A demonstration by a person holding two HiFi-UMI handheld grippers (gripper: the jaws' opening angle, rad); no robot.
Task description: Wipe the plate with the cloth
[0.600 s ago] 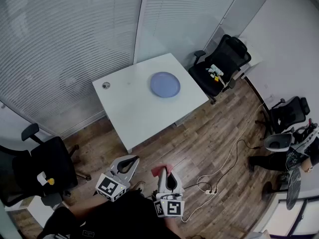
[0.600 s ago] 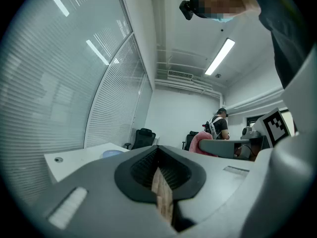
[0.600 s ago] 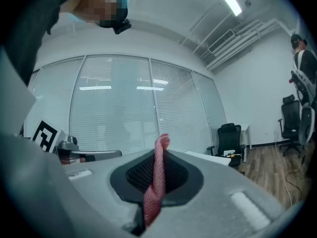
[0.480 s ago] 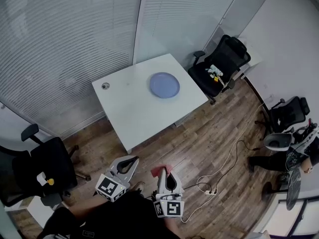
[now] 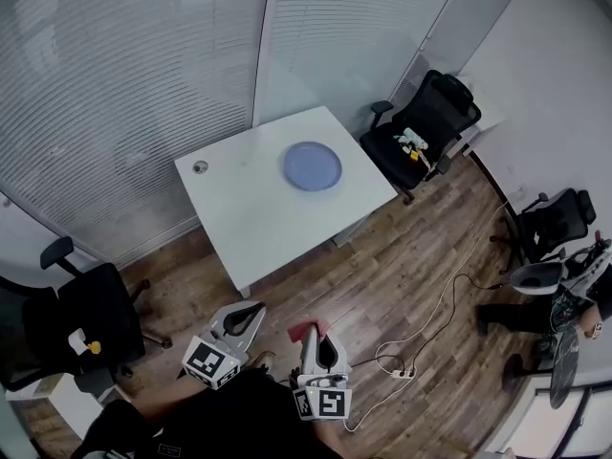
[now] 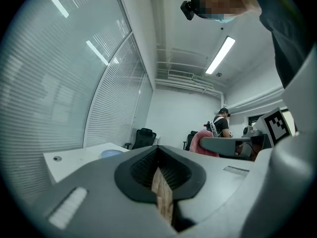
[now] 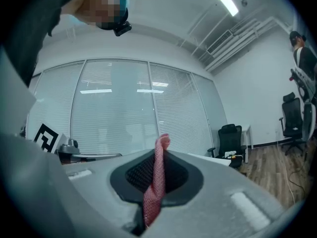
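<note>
In the head view, the round blue plate [image 5: 312, 165] lies on the white worktop [image 5: 251, 220], towards its far right side, with nothing else on it. We stand well back from the worktop on the wooden floor [image 5: 402, 275]. The left claw [image 5: 252, 311] and the right claw [image 5: 319, 336] are held side by side near the bottom edge, both well apart from the plate. A corner of the pink cloth [image 5: 303, 330] sticks out at the right claw's tip. A black office chair [image 5: 432, 115] stands just beside the worktop's right corner, and a white power strip [image 5: 403, 370] with its cable lies on the floor.

In the left gripper view, the left claw [image 6: 159, 175] has its jaws closed together and grips nothing. Only a thin brown sliver shows along their seam, and we cannot tell what it is. Beyond the jaws we see the plate [image 6: 110, 153] as a low blue shape on the worktop [image 6: 74, 158]. To the right, the cloth [image 6: 202, 142] hangs from the right claw [image 6: 224, 144].

In the right gripper view, the right claw [image 7: 154, 190] has its jaws pressed onto the cloth [image 7: 159, 158]. The cloth runs as a pink, netted strip up between the pads, and its folded end rises above them. The left claw [image 7: 91, 156] shows to the left, level with this one.
</note>
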